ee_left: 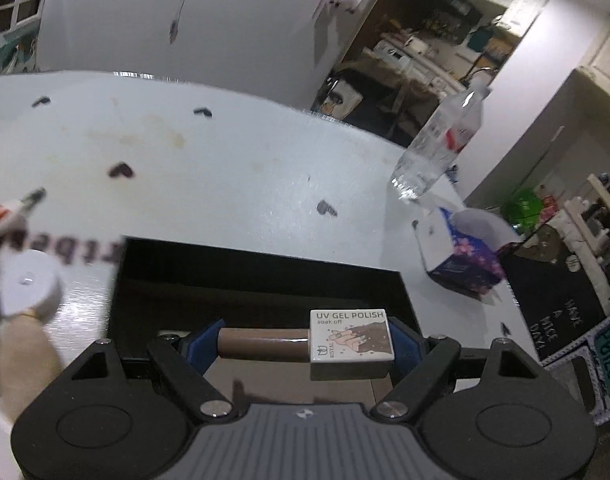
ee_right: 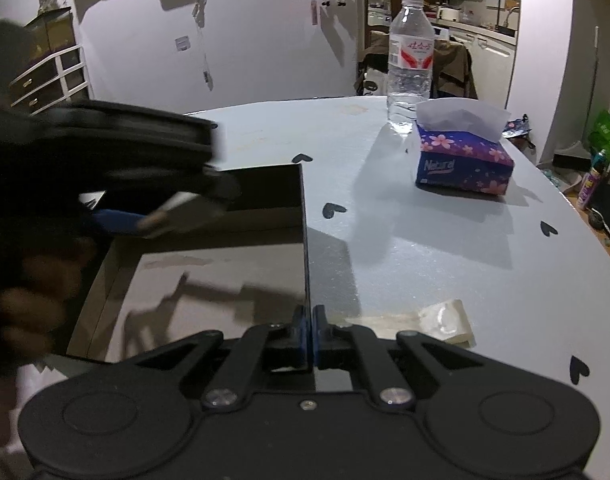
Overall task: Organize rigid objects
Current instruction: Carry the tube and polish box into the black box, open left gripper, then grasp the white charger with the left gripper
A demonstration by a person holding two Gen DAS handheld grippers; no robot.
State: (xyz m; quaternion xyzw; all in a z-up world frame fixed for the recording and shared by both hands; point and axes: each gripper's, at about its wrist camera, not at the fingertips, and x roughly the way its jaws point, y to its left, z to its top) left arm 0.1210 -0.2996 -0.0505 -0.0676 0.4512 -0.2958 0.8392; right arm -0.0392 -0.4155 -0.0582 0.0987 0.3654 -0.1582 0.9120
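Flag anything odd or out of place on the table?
Mostly tidy. One oddity: a crumpled clear wrapper lies loose on the table beside the black box. Yellowish stains mark the tabletop's far side. Water bottle stands upright; tissue pack sits flat.

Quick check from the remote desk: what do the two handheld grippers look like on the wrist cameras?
Both match: the left gripper and right gripper have black linkage arms with silver pivot screws, two round black discs at the base and blue pads on the fingertips. The left one shows a ribbed grey centre plate. No sleeve can be made out.
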